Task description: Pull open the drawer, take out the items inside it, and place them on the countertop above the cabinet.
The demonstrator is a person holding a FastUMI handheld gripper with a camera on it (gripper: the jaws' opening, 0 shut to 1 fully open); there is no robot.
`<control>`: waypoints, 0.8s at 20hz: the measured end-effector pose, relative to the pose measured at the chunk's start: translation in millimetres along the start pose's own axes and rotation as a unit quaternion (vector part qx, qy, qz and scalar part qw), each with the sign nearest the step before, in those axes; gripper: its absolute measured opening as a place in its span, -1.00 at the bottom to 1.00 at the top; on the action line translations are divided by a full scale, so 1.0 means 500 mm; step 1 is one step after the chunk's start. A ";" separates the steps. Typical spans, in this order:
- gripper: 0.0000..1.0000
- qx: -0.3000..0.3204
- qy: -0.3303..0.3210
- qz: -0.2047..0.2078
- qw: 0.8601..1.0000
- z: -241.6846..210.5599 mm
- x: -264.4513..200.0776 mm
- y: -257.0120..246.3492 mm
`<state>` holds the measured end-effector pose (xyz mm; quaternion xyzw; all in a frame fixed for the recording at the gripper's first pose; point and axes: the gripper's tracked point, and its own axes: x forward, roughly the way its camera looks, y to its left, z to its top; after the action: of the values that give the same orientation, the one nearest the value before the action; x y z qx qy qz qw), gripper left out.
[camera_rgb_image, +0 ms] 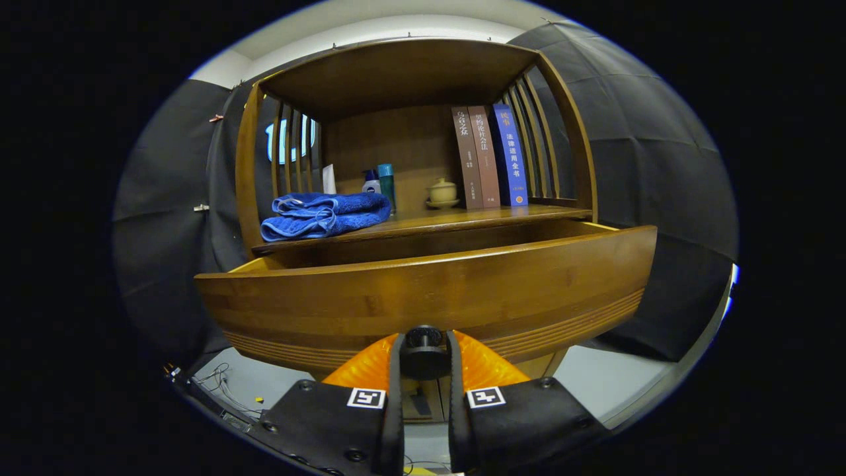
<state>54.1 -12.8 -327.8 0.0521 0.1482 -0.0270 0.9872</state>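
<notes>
A wooden drawer (423,291) stands pulled out from the cabinet, its curved front close in front of me. A dark round knob (423,354) sits low on that front, and my gripper (424,360) is shut on it, one finger on each side. The drawer's inside is hidden behind its front panel. Above it runs the wooden countertop (476,218), where a folded blue towel (324,215) lies at the left end.
On the countertop behind the towel stand a small white-and-blue bottle (371,182) and a teal bottle (386,185). A small lidded ceramic cup (442,193) and three upright books (490,157) fill the right. Slatted wooden sides and a roof enclose the shelf. Cables (221,383) lie on the floor, lower left.
</notes>
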 end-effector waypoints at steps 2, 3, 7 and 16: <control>-0.39 -0.002 0.001 0.001 1.000 -0.007 -0.024 -0.003; -0.39 -0.005 0.002 0.002 1.000 -0.010 -0.034 -0.003; -0.39 0.005 0.016 0.004 1.000 -0.031 -0.069 -0.011; -0.38 -0.015 0.016 0.003 1.000 -0.035 -0.077 -0.016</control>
<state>11.6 -17.2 -333.9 0.0386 0.1646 -0.0206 0.9854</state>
